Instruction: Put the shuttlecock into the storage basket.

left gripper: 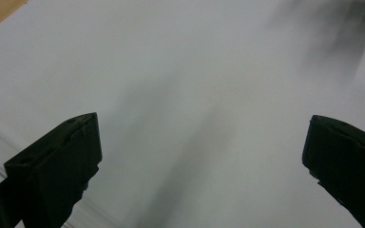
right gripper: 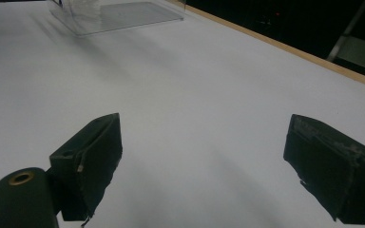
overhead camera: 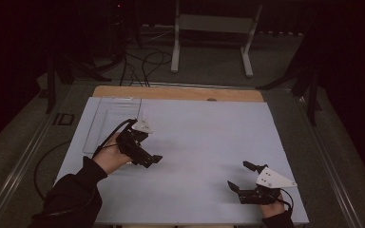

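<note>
On the table, seen from the high view: my two grippers work over a pale sheet (overhead camera: pixel 195 142) that covers most of the wooden table (overhead camera: pixel 171 92).
Landmark: a clear plastic tray (overhead camera: pixel 111 116) lies on the far left part of the sheet, its long side running away from me.
Left gripper, high view: my left gripper (overhead camera: pixel 152 159) hangs just beside the tray's near right corner, pointing away from the tray toward the middle of the sheet; from here I cannot judge its gap.
Left hand, high view: my left hand (overhead camera: pixel 111 156) grips the handle, just off the tray's near end.
Right gripper, high view: my right gripper (overhead camera: pixel 240 175) is well apart from the tray, by the near right part of the sheet; its jaws are spread wide with nothing between them.
Left gripper view: my jaws stand far apart at the bottom corners, holding nothing; bare sheet lies between them, and the picture is blurred.
Table edge, left gripper view: a wedge of bare wood shows at the top left corner.
Right gripper view: my jaws gape wide and empty over the sheet.
Tray, right gripper view: the tray sits far ahead at the top left, resting flat, well apart from my jaws.
Table edge, right gripper view: the wood strip runs beyond the tray, down toward the right.
</note>
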A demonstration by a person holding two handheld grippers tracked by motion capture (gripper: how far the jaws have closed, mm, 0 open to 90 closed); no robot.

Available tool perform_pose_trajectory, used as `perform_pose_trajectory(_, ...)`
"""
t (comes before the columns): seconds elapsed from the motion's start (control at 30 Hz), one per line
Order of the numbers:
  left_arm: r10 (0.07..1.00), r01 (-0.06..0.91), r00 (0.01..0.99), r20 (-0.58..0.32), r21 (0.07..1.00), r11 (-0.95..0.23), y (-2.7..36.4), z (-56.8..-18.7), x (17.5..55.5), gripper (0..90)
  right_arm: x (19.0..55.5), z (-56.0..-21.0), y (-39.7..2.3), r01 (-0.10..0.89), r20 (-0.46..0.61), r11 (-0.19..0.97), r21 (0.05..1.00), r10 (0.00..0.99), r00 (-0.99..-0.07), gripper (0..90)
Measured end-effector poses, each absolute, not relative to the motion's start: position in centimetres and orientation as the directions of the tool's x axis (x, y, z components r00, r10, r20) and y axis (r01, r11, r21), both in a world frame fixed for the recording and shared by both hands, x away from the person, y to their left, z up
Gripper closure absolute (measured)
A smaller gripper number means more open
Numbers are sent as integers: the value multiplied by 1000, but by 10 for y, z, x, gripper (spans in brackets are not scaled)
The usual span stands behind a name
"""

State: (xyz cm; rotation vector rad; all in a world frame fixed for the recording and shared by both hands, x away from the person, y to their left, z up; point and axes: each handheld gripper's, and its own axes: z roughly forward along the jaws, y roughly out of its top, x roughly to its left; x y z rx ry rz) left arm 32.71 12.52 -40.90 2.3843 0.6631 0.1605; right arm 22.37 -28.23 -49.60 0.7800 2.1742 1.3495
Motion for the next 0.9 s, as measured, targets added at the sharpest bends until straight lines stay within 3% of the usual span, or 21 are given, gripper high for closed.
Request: perform_pose_trajectory(0.9, 441, 414, 889, -124, 628, -658, 113, -458, 310, 1, 224, -497, -283, 229, -77, 350, 908, 678, -731, 125)
